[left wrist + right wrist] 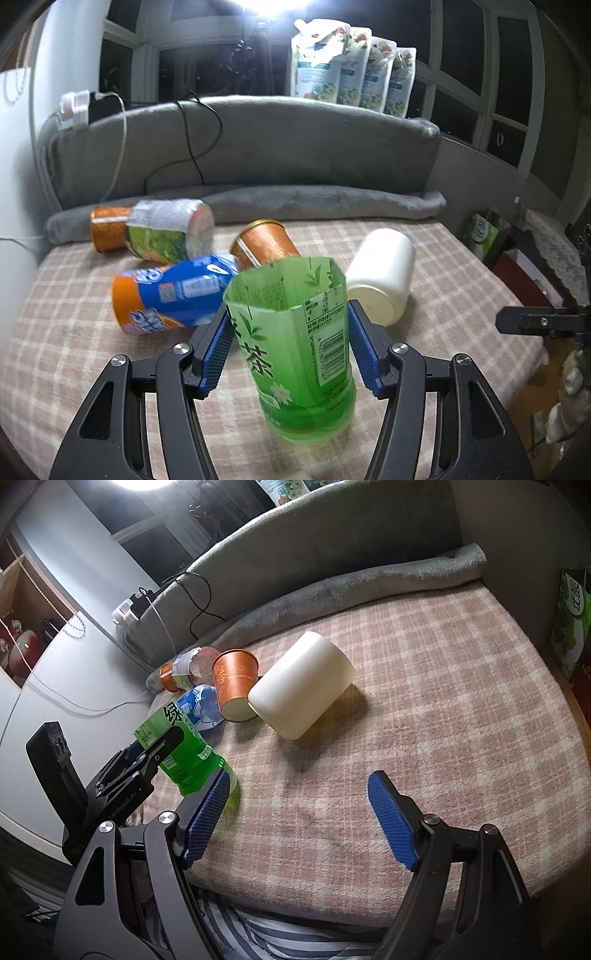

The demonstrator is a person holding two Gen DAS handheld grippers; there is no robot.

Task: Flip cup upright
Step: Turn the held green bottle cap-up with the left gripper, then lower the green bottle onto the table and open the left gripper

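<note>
A green cut-bottle cup (295, 339) stands upright on the checked cloth, open end up, between the blue pads of my left gripper (288, 347). The pads sit close on both sides; contact is unclear. It also shows in the right wrist view (184, 753), with the left gripper's finger (155, 753) against it. My right gripper (295, 819) is open and empty over bare cloth near the front edge. A white cup (384, 273) (301, 686) lies on its side to the right of the green cup.
An orange paper cup (264, 243) (236, 683), a blue-orange bottle cup (170, 291) and a clear-labelled bottle piece (162, 229) lie on their sides behind. A grey blanket roll (295, 199) lines the back. The cloth's front edge (332, 908) drops off.
</note>
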